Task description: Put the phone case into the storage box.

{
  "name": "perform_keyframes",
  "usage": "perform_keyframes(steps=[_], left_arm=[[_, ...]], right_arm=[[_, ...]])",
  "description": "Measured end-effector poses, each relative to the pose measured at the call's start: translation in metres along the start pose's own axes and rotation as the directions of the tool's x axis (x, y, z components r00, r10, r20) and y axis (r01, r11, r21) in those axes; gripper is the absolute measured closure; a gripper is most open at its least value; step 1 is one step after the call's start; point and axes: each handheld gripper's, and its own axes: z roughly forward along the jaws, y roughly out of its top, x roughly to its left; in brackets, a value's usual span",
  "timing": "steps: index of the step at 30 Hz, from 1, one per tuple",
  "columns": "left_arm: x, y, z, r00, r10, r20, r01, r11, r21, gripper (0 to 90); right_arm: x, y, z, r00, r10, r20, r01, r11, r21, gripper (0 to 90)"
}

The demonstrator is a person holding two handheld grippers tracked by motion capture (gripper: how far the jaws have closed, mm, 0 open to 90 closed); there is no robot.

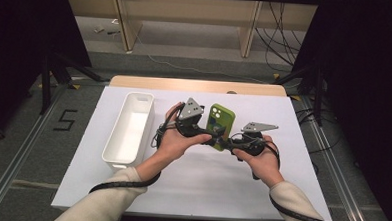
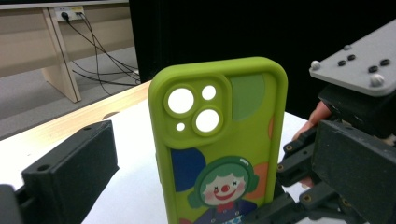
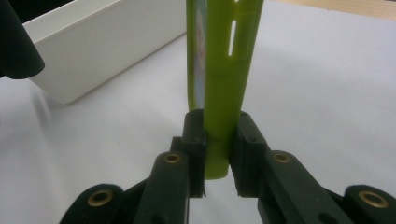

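A green phone case [image 1: 219, 120] with a clown picture and round camera holes stands upright over the white table sheet [image 1: 180, 190]. My right gripper [image 1: 222, 142] comes in from the right and is shut on the case's lower end. In the right gripper view the case [image 3: 224, 70] is edge-on, and both pads of the right gripper [image 3: 219, 149] press on it. My left gripper [image 1: 205, 135] is just left of the case with its jaws spread wide. In the left gripper view the case's back [image 2: 219, 140] faces me, and the left jaw stands well apart from it.
A long white bin [image 1: 114, 137] lies on the sheet left of my hands, and the right gripper view shows its side wall [image 3: 93, 46]. The wooden table edge [image 1: 195, 84] runs along the back. Black stands and cables lie on the floor beyond.
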Motion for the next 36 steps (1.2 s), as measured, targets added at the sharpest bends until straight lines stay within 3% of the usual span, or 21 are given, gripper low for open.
perform_keyframes(steps=[13, 24, 36], left_arm=[[-0.004, 0.003, 0.007, 0.9998, -0.005, -0.017, 0.005, 0.9999, -0.009, 0.0], [-0.008, 0.005, 0.012, 0.9971, -0.014, -0.075, 0.012, 0.9997, -0.023, 0.7], [-0.012, 0.003, 0.016, 0.9953, -0.024, -0.094, 0.022, 0.9995, -0.022, 5.8]], right_arm=[[0.007, 0.001, 0.004, 0.9999, -0.001, 0.016, 0.001, 1.000, 0.011, 78.2], [0.013, 0.001, 0.006, 0.9995, -0.007, 0.032, 0.006, 1.000, 0.014, 78.2], [0.017, 0.001, 0.008, 0.9990, -0.014, 0.042, 0.013, 1.000, 0.019, 78.1]])
